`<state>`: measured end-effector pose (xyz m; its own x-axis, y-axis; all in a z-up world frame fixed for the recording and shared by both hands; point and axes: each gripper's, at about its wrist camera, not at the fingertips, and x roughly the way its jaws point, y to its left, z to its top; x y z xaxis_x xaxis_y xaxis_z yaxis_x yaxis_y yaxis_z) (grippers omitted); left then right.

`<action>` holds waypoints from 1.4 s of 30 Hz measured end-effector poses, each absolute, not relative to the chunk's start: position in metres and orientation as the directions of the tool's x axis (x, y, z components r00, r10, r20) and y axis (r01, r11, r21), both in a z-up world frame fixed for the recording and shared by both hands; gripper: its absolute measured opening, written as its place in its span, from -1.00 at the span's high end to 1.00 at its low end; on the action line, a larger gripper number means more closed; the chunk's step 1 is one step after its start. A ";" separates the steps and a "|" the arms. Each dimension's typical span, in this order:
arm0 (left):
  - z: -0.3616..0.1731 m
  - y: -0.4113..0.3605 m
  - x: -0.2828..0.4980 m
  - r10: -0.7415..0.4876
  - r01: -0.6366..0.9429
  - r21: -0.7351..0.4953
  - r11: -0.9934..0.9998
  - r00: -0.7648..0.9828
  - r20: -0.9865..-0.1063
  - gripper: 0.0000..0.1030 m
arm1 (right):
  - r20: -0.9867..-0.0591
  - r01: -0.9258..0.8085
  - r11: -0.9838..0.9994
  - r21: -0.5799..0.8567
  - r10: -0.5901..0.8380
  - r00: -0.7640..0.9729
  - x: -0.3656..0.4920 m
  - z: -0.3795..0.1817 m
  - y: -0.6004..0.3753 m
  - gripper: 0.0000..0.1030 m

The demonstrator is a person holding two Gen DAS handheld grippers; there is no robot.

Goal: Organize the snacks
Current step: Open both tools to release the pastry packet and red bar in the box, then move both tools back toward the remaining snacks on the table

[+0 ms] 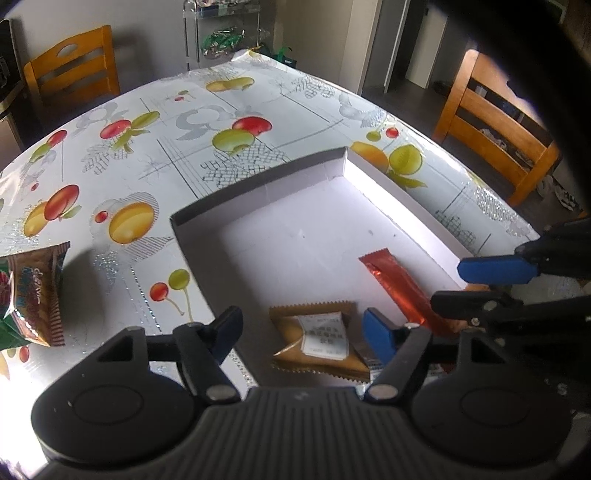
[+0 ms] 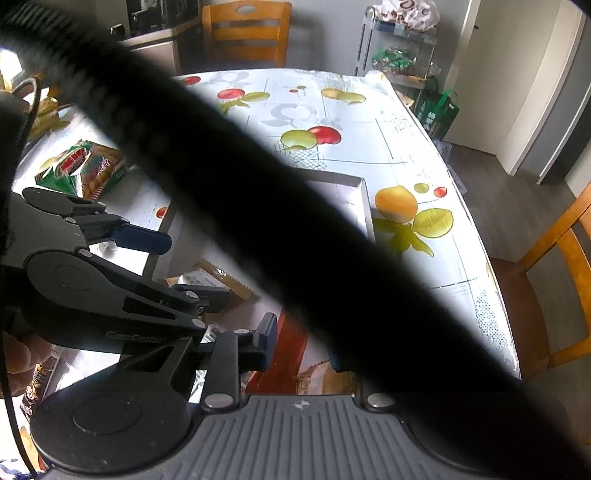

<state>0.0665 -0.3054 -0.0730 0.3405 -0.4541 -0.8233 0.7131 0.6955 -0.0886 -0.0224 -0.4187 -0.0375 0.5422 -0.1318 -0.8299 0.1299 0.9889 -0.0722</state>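
Note:
A shallow white box sits on the fruit-print tablecloth. Inside it lie a gold snack packet with a white label and a red stick packet. My left gripper is open wide just above the gold packet, which lies between its blue pads untouched. My right gripper stands over the near end of the red stick with a narrow gap; the pads do not press it. A green and brown snack bag lies on the cloth left of the box.
A thick black cable crosses the right wrist view and hides much of the box. Wooden chairs stand around the table, with a wire shelf beyond. More packets lie near a hand.

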 end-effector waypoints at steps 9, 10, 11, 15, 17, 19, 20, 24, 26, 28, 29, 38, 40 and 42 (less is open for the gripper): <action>-0.060 -0.280 0.068 -0.460 0.662 -0.116 0.741 0.373 -0.806 -0.54 | -0.816 0.121 0.990 -0.075 -0.131 0.562 -0.020 -0.030 -0.412 0.41; -0.058 -0.275 0.069 -0.461 0.655 -0.119 0.746 0.380 -0.802 -0.54 | -0.815 0.119 0.990 -0.076 -0.130 0.564 -0.019 -0.029 -0.411 0.41; -0.056 -0.270 0.069 -0.463 0.648 -0.122 0.752 0.387 -0.797 -0.54 | -0.814 0.117 0.990 -0.076 -0.130 0.566 -0.019 -0.028 -0.410 0.41; -0.051 -0.253 0.071 -0.457 0.619 -0.125 0.775 0.414 -0.787 -0.54 | -0.811 0.100 0.992 -0.077 -0.121 0.572 -0.016 -0.026 -0.402 0.41; -0.049 -0.244 0.073 -0.447 0.605 -0.119 0.787 0.427 -0.786 -0.54 | -0.810 0.091 0.993 -0.075 -0.114 0.575 -0.013 -0.025 -0.398 0.41; -0.048 -0.235 0.075 -0.438 0.588 -0.120 0.800 0.435 -0.786 -0.54 | -0.808 0.079 0.994 -0.075 -0.107 0.579 -0.012 -0.024 -0.393 0.41; -0.047 -0.231 0.076 -0.433 0.580 -0.119 0.806 0.440 -0.786 -0.54 | -0.808 0.072 0.994 -0.076 -0.104 0.581 -0.011 -0.023 -0.390 0.41; -0.046 -0.215 0.078 -0.417 0.553 -0.116 0.825 0.458 -0.785 -0.54 | -0.805 0.049 0.996 -0.077 -0.091 0.586 -0.006 -0.021 -0.380 0.41; -0.045 -0.207 0.079 -0.409 0.541 -0.113 0.834 0.466 -0.785 -0.54 | -0.805 0.039 0.996 -0.078 -0.085 0.588 -0.004 -0.020 -0.376 0.39; -0.045 -0.200 0.079 -0.401 0.527 -0.114 0.842 0.472 -0.785 -0.54 | -0.803 0.028 0.997 -0.077 -0.079 0.590 -0.002 -0.019 -0.372 0.36; -0.045 -0.196 0.080 -0.397 0.521 -0.113 0.846 0.475 -0.785 -0.54 | -0.803 0.024 0.997 -0.077 -0.076 0.591 0.000 -0.019 -0.370 0.34; -0.042 -0.171 0.077 -0.371 0.485 -0.103 0.868 0.497 -0.784 -0.54 | -0.797 -0.016 0.997 -0.070 -0.046 0.602 0.007 -0.015 -0.351 0.03; -0.042 -0.164 0.077 -0.363 0.475 -0.100 0.874 0.503 -0.784 -0.54 | -0.795 -0.023 0.997 -0.067 -0.039 0.606 0.009 -0.014 -0.347 0.00; -0.042 -0.159 0.076 -0.357 0.465 -0.100 0.880 0.507 -0.785 -0.54 | -0.793 -0.032 0.997 -0.064 -0.032 0.608 0.011 -0.013 -0.342 -0.01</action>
